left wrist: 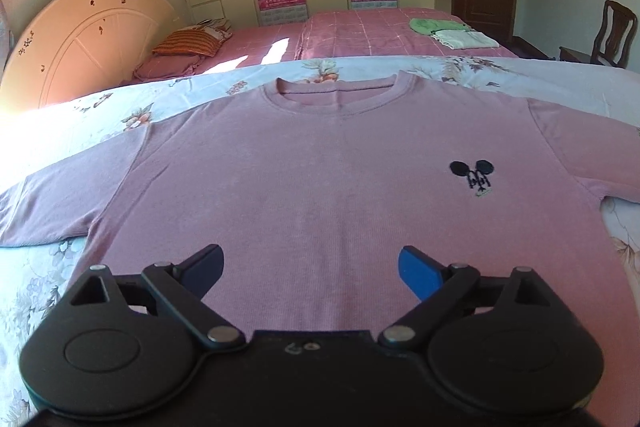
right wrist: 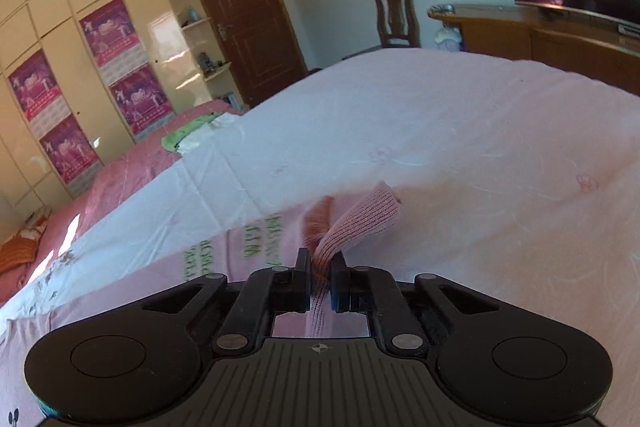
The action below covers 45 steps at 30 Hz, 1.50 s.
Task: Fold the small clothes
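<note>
1. Pink T-shirt [left wrist: 304, 179] lies spread flat, front up, on the floral bedsheet [left wrist: 80, 115] directly ahead of the left gripper [left wrist: 311, 269]; its round collar [left wrist: 336, 95] is at the far end, away from the gripper, and its hem runs under the gripper's body.
2. Left of the left gripper, one short sleeve [left wrist: 60, 203] lies flat on the sheet; beyond it stand a cream headboard [left wrist: 88, 39] and a striped orange pillow [left wrist: 188, 43] on the pink bed cover [left wrist: 352, 35].
3. The left gripper hovers over the lower chest of the shirt with its jaws spread wide and nothing between them; whether the fingertips [left wrist: 420, 273] touch the cloth cannot be told.
4. Right of the left gripper and a little ahead, a small black mouse-ear logo [left wrist: 472, 177] sits on the shirt's chest; far ahead and to the right, folded green and white clothes [left wrist: 452, 33] rest on the pink cover.
5. In the right wrist view, the wardrobe [right wrist: 80, 47] with purple posters stands far left of the right gripper [right wrist: 320, 277]; the brown door [right wrist: 244, 15] is ahead.
6. The right gripper has its jaws closed tight on a ribbed pink fabric edge [right wrist: 360, 223], which rises out from between the fingers and curls forward; pink cloth with green lettering [right wrist: 256, 239] lies just left of the grip, blurred.
7. Ahead and right of the right gripper stretches a pale quilt [right wrist: 480, 131]; beyond it stand a wooden chair [right wrist: 394, 11] and a wooden desk [right wrist: 520, 31].
</note>
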### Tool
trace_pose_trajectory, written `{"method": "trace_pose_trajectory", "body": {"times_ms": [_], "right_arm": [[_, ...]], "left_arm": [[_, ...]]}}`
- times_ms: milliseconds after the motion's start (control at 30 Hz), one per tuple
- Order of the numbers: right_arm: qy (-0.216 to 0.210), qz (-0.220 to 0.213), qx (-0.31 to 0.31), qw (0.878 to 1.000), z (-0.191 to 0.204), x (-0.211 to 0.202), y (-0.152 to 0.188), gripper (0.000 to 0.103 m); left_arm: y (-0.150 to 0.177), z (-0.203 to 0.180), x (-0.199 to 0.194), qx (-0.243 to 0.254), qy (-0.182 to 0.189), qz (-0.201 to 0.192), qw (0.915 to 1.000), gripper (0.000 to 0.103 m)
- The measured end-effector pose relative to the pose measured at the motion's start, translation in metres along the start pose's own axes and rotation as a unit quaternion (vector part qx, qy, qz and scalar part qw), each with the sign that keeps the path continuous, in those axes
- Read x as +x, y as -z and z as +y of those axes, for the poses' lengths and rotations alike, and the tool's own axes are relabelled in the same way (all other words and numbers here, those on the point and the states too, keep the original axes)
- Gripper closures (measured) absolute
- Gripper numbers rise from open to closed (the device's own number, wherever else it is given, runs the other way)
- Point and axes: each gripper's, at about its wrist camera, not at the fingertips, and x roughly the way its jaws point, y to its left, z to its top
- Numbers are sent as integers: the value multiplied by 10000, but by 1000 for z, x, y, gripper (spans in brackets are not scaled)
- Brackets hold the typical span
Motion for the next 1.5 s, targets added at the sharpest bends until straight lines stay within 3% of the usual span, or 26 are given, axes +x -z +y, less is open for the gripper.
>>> {"method": "trace_pose_trajectory", "body": {"times_ms": [267,533,833,1000,1067,1100,1167,1267,1300,1333,1400,1467,1500], "right_arm": [[-652,151,-706,9953,103,-23,35,95],[-1240,417,-1663,9774,242,-18,112,95],[-1906,906,-2716,9390,380,-7,221,95],[-2171,1173,-3196,9149,417,2,275,95],[-2263,1110,-3534,9009,424,-1,294,77],[-2434,1046,-3607,8943,419,-7,298,54],[-2587,944,-3321,9021,409,-11,295,52],[-2295,852,-2856,9265,385,-12,280,57],[-2208,874,-2674,9339,374,-8,274,67],[-2070,906,-2502,9415,363,-8,265,71],[-1837,858,-2338,9509,345,-5,252,71],[-1712,836,-2127,9584,327,-3,239,71],[-1647,840,-2003,9621,318,-2,233,71]], "left_arm": [[9,52,3,-222,129,-92,9996,9],[11,105,0,-247,157,-269,9992,7],[21,186,9,-819,171,-126,9964,7],[22,210,16,-1049,310,-97,9939,7],[19,210,19,-1052,397,-114,9936,7],[18,210,21,-1056,474,-128,9932,7],[14,206,26,-1108,709,-146,9912,8],[2,190,44,-1307,1170,-111,9844,10],[-3,182,51,-1363,1378,-63,9810,14],[-8,172,58,-1383,1668,-35,9762,38],[-19,147,75,-1349,2207,110,9659,69],[-27,121,92,-1323,2368,203,9623,69],[-31,110,99,-1316,2418,244,9611,63]]}}
